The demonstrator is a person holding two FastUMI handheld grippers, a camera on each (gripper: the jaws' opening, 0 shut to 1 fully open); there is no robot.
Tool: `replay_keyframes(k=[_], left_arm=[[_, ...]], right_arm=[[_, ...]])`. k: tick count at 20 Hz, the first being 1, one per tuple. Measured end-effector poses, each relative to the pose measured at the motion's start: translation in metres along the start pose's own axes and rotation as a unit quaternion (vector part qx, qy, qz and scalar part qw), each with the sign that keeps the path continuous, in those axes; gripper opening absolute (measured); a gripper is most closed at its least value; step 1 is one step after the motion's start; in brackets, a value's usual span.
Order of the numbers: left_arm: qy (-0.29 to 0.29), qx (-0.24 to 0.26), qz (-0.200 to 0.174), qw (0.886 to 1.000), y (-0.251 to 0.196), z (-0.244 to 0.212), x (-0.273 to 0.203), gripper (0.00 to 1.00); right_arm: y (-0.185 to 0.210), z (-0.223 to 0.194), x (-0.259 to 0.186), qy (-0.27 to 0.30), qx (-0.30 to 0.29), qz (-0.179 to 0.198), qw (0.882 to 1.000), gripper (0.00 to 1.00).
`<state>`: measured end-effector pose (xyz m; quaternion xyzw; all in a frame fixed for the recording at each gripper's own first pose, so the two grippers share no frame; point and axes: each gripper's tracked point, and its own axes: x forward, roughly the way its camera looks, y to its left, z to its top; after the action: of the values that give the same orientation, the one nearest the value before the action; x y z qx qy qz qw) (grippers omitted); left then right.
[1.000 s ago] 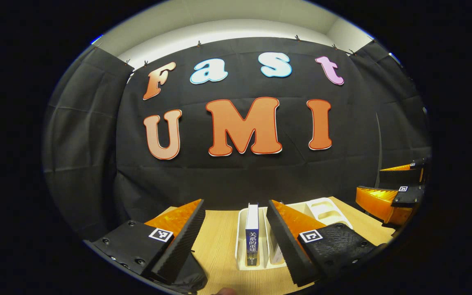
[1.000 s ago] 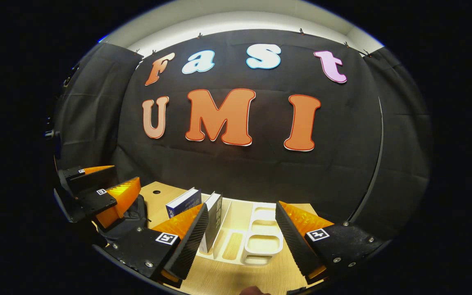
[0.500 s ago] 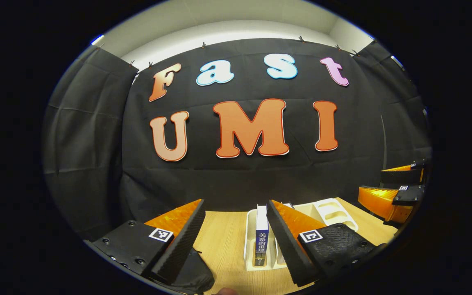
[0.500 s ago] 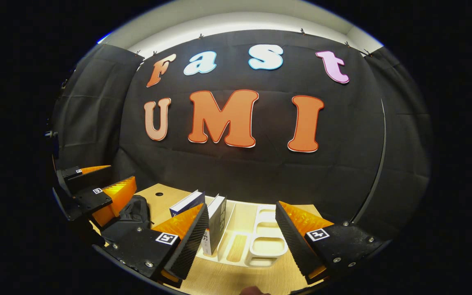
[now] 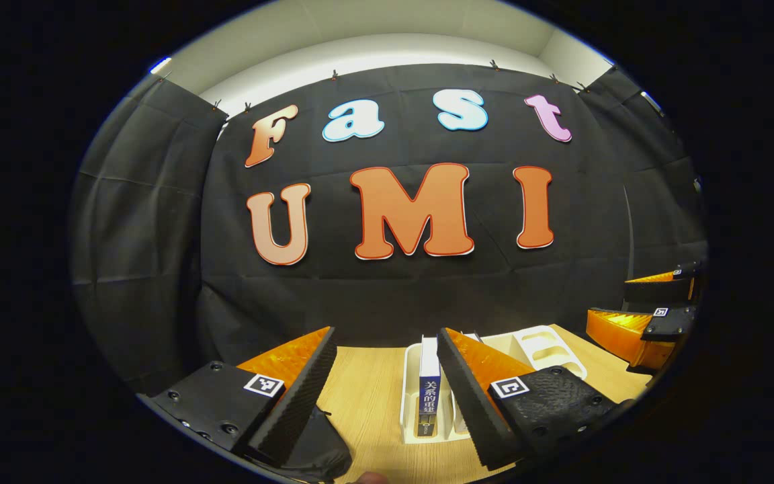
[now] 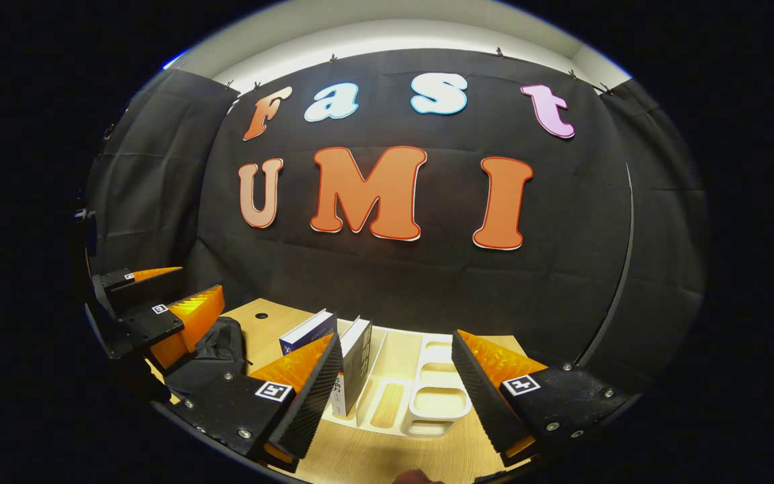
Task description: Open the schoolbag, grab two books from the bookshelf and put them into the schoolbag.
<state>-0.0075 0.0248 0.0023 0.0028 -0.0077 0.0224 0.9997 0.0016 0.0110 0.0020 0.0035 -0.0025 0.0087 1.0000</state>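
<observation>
1. Pale wood is the table (image 5: 367,390) in the left gripper view, and on it stands the white bookshelf (image 5: 408,403), the landmark for all that follows. The left gripper (image 5: 387,356) hangs above the table with its jaws wide apart and nothing between them. A blue-spined book (image 5: 429,393) stands upright in the bookshelf's left slot, just beside the inner face of the gripper's right finger; whether they touch cannot be told. Left of the bookshelf, under the gripper's left finger, a black schoolbag (image 5: 316,454) lies on the table. Right of the bookshelf, near the edge of the view, the right gripper (image 5: 635,316) shows, its jaws apart.

2. In the right gripper view the right gripper (image 6: 397,359) is likewise spread wide and empty above the bookshelf (image 6: 427,403). Two books lean in the bookshelf's left end: the blue book (image 6: 306,331) farther left and a second book (image 6: 359,366) beside it. The schoolbag (image 6: 216,349) lies left of the bookshelf, and the left gripper (image 6: 179,296) hovers beyond it, jaws apart.
</observation>
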Motion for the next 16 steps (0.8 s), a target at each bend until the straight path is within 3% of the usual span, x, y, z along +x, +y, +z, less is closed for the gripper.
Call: replay_keyframes(k=[7,16], left_arm=[[0.001,0.022,0.022,1.000,0.022,-0.004,-0.007,0.96],[0.022,0.095,0.062,0.993,0.096,-0.042,-0.018,0.99]], right_arm=[[0.005,-0.003,0.002,0.003,0.001,0.006,1.000,0.98],[0.032,-0.003,0.021,0.003,0.000,0.005,1.000,0.98]])
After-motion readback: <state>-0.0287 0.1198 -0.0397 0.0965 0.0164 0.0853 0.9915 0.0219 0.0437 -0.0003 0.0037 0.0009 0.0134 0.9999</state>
